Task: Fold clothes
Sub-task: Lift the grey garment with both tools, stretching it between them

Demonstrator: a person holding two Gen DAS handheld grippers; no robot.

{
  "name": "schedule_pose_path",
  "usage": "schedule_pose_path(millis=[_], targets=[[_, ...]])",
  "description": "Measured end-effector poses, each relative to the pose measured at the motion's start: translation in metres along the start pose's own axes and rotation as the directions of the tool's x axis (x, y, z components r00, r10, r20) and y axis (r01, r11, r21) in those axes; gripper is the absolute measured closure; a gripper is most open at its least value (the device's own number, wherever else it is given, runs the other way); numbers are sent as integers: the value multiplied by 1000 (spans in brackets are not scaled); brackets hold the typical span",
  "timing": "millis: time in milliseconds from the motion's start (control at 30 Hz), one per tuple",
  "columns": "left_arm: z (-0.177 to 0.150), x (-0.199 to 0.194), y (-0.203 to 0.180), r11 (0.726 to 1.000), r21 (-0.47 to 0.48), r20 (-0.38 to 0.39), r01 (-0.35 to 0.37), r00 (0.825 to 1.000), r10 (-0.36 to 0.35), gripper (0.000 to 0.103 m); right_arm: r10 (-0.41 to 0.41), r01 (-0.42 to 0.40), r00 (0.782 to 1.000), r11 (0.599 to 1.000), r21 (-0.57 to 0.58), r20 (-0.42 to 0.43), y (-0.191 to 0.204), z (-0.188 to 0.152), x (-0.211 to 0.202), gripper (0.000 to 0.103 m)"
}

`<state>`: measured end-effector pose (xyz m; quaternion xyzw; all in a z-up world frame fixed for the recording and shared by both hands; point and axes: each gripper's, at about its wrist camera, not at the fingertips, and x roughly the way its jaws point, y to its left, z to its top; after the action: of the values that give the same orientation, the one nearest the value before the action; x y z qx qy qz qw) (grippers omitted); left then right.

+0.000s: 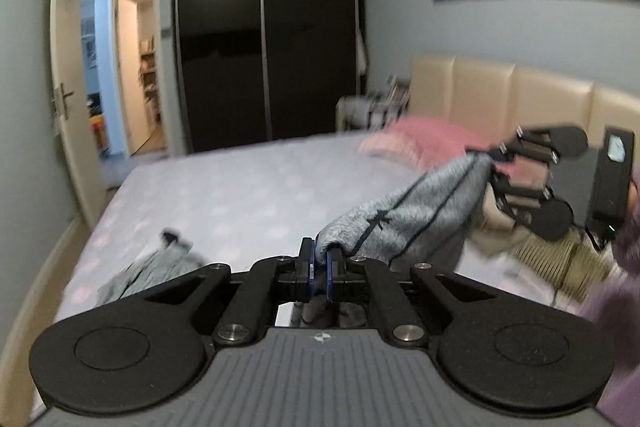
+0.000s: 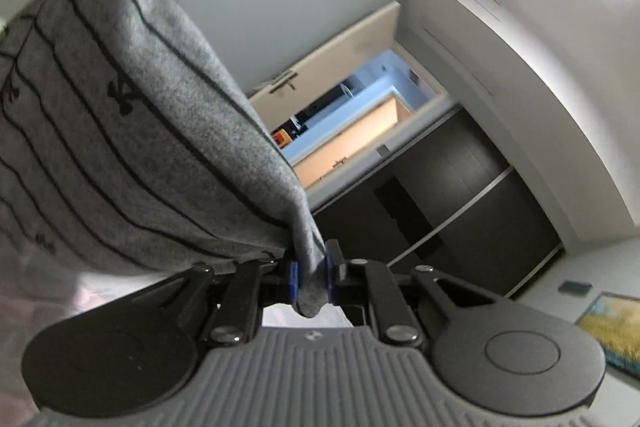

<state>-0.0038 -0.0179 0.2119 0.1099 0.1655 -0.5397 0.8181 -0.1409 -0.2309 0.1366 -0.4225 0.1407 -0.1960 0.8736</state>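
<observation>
Garment (image 1: 420, 215) clamped in both jaws, left gripper (image 1: 319, 263) and right gripper (image 2: 312, 281) | second grey piece (image 1: 148, 273) on bed (image 1: 240, 187) | pink pillow (image 1: 420, 143) behind

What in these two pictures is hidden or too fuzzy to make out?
- Grey striped garment: which kind of clothing it is cannot be told; in the right wrist view it runs off the left edge, and in the left wrist view it is bunched between the left gripper and right gripper.
- Small grey item on the bed: motion blur.
- Pink pile and striped fabric: blurred; the right gripper partly covers them.
</observation>
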Motion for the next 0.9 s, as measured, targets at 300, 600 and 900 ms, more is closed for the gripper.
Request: schedule_pose_path(millis=[300,600,900], targets=[[45,63,12,958,-172,104,229,971,-213,100,-41,55,994,989,140,-100,-93,20,-43,90],[80,171,31,930,-322,81,177,984,-159,100,-16,89,966,958,273,-257,-102,-14,23,90],[77,189,43,935,-307,79,180,983,-163,100,-111,181,964,939,293,-240,-89,-33,68,90]])
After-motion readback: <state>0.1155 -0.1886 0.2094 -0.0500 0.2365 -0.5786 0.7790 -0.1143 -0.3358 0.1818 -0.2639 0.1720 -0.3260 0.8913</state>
